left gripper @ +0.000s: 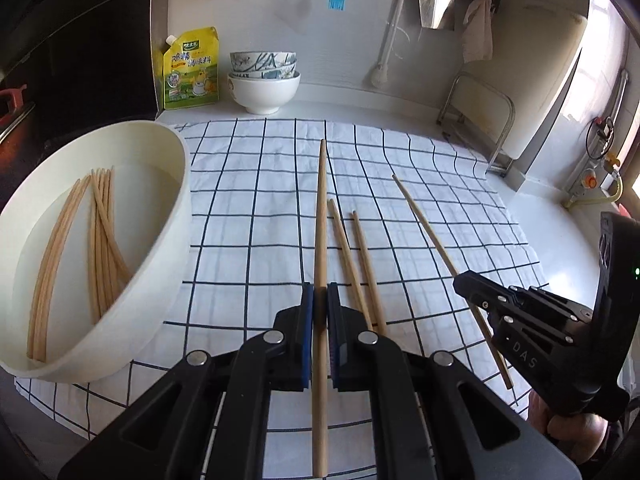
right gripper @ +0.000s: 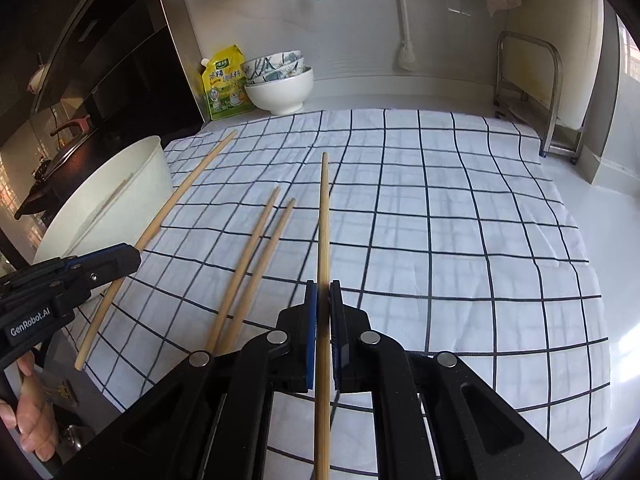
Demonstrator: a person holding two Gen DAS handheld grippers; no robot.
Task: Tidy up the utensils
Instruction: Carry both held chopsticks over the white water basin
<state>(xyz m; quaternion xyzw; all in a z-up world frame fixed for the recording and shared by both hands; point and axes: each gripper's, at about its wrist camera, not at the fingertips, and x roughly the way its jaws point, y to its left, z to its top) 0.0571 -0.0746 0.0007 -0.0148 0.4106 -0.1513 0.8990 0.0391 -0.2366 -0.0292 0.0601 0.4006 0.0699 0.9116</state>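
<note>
Both angled down over cloth (right gripper: pixel 440 208): left gripper (left gripper: pixel 320 300) clamps chopstick (left gripper: pixel 321 216), right gripper (right gripper: pixel 323 292) clamps another (right gripper: pixel 325 216). Basin (left gripper: pixel 176 216) holds chopstick bundle (left gripper: pixel 102 240).

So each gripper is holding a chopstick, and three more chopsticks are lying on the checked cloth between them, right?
Not quite: only two loose chopsticks lie on the checked cloth, as the left wrist view shows. The left gripper and right gripper do each hold one.

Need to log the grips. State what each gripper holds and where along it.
Left gripper: one chopstick, pinched around mid-length. Right gripper: another chopstick, also around mid-length.
</note>
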